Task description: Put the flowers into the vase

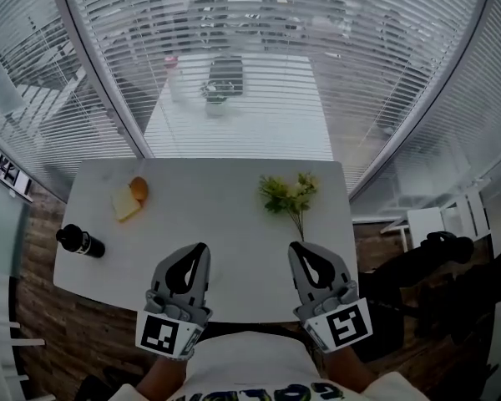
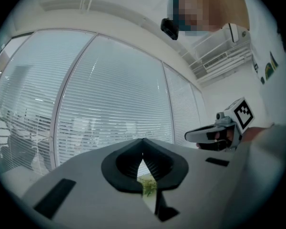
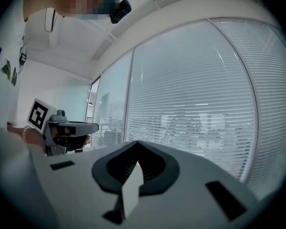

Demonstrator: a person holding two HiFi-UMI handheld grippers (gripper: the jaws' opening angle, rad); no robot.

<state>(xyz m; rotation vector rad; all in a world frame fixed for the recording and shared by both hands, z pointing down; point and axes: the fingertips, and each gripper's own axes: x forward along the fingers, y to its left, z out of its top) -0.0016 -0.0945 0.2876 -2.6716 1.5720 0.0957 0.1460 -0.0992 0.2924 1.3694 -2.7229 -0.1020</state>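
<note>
The left gripper (image 1: 202, 247) has its jaws pressed together with nothing between them, and the right gripper (image 1: 294, 246) is likewise closed and empty. Both hang over the near edge of the white table (image 1: 225, 224), side by side and apart, pointing toward its far edge and touching nothing. Each carries a cube with a black-and-white square marker. The print on the person's shirt (image 1: 250, 383) is cut off and cannot be read. The flowers (image 1: 288, 195) lie flat on the table's far right part, clear of both grippers: a small bunch of green leaves and pale yellowish blooms, its thin stems trailing toward the near edge. At the table's left edge lies a black bottle (image 1: 81, 241).
</note>
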